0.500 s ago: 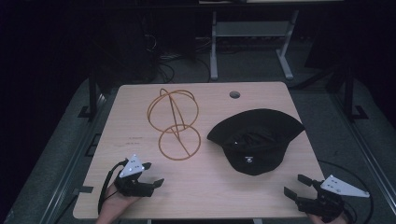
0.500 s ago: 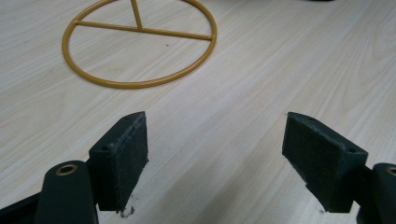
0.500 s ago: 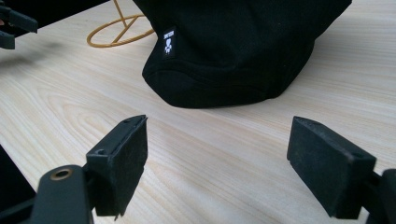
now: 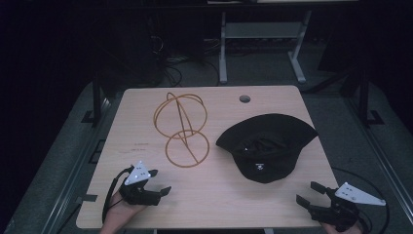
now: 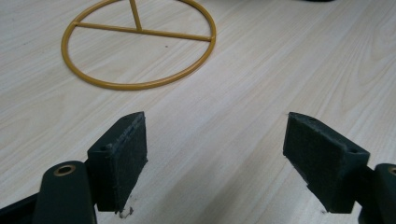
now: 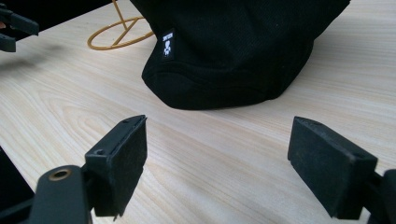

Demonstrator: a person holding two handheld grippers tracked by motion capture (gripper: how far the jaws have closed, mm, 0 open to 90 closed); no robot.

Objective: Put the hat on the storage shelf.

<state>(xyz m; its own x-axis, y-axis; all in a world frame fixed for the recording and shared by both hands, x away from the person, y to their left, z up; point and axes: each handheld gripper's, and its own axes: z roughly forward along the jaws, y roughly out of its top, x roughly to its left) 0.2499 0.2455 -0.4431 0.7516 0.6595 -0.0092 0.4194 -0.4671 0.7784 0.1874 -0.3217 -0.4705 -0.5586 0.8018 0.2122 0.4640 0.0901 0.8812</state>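
Wood-grain table (image 4: 292,100), grommet hole (image 4: 245,99), dark room beyond.

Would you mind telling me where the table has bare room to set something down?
The near strip between the left gripper and right gripper is bare, as is the far right corner behind the hat. The hat and wire stand crowd the table middle.

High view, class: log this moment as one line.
left tongs: open, empty | right tongs: open, empty | black hat: on table | wire stand: upright
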